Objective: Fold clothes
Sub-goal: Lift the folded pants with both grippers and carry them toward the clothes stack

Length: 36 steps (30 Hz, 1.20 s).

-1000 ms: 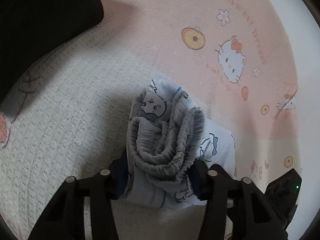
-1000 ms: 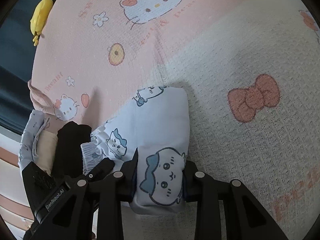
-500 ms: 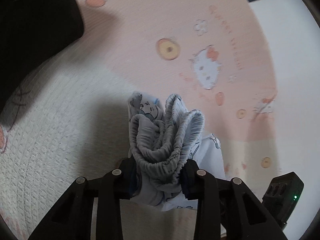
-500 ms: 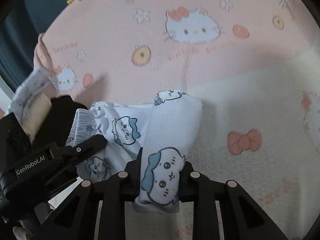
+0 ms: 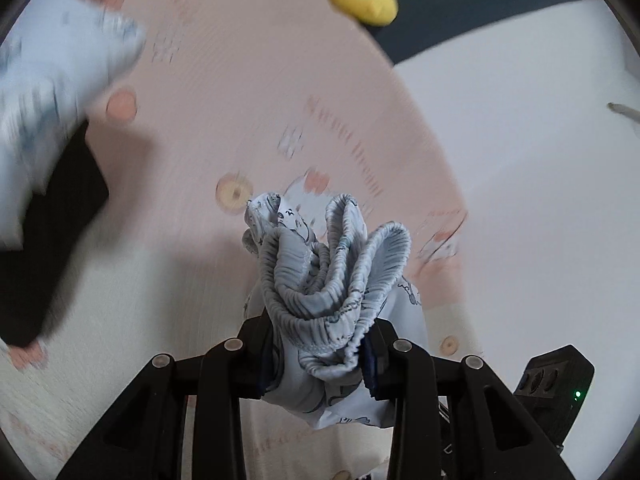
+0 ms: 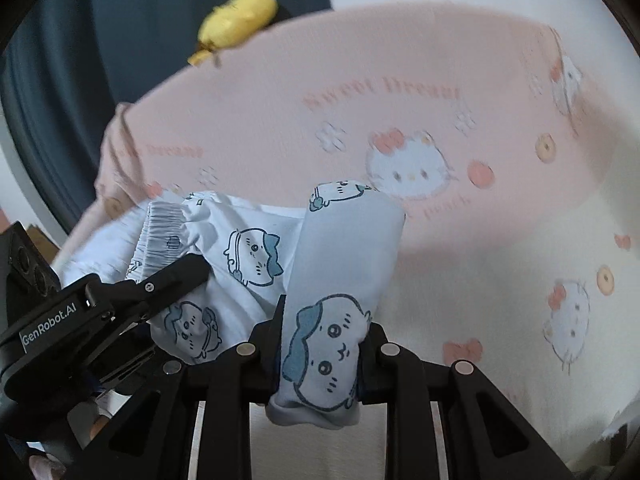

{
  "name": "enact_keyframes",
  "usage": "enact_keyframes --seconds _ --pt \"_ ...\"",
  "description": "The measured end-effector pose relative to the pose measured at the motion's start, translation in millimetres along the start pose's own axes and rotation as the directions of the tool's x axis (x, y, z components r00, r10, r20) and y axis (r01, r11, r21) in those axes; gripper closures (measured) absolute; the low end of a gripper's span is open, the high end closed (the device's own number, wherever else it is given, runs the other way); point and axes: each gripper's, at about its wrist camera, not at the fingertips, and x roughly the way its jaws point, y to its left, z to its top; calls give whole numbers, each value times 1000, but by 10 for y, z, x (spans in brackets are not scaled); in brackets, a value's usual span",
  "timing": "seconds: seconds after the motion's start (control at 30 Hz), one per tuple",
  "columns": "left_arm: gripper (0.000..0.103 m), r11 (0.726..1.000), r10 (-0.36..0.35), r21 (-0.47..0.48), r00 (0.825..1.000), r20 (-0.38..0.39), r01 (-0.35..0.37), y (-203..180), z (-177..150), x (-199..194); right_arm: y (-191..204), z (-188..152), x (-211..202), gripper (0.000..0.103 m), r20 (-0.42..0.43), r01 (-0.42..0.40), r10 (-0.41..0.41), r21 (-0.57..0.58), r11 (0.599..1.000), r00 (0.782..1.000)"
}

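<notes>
Now we've got the shorts (image 6: pixel 256 256) up off the blanket (image 6: pixel 460 216); a sec ago they lay on it. L gripper (image 5: pixel 320 360) pinches the bunched waistband (image 5: pixel 332 280), R gripper (image 6: pixel 320 360) pinches the folded end w/ the cartoon print. Blanket view has swung, toy (image 6: pixel 240 16) now above its far edge. Prob. we're carrying the bundle off, though where it's headed we can't tell.
</notes>
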Motion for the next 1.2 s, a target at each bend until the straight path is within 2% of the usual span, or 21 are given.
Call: enact_keyframes --seconds 0.1,0.23,0.37,0.5,0.6,0.7,0.83,0.87,0.93,1.03,1.1,1.2 --pt "72 1000 -10 14 999 49 9 -9 216 -253 225 187 -53 79 14 -47 47 0 999 999" --pt "72 999 -6 34 993 114 2 19 532 -595 612 395 -46 79 32 -108 110 -58 993 993" --pt "72 997 28 72 983 181 -41 56 820 -921 1008 561 17 79 39 -187 191 -100 977 981" --pt "72 993 74 70 968 242 -93 209 1084 -1249 1436 662 80 79 28 -282 288 -126 951 957" --pt "72 978 163 77 947 276 -191 380 1225 -1326 1696 688 231 79 5 -351 355 -141 926 935" --pt "72 965 244 32 935 258 -261 628 1288 -1329 1846 697 553 78 -50 -413 410 -135 901 911" --pt "72 938 344 -41 915 213 -343 979 1351 -1320 2026 631 1227 78 -219 -524 524 64 850 823" --pt "72 930 368 -58 908 200 -364 1067 1367 -1318 2105 601 1269 78 -225 -521 516 43 853 827" --pt "71 910 415 -93 893 174 -404 1242 1398 -1313 2291 550 1265 78 -226 -491 463 -89 866 857" --pt "69 879 473 -134 871 134 -457 1476 1424 -1293 2387 469 1317 76 -259 -424 372 -188 886 891" --pt "68 874 482 -135 868 116 -468 1525 1368 -1223 2309 471 1377 75 -263 -413 362 -172 894 894" --pt "67 865 495 -148 863 102 -478 1572 1292 -1179 2174 438 1498 71 -287 -424 382 -102 900 879"
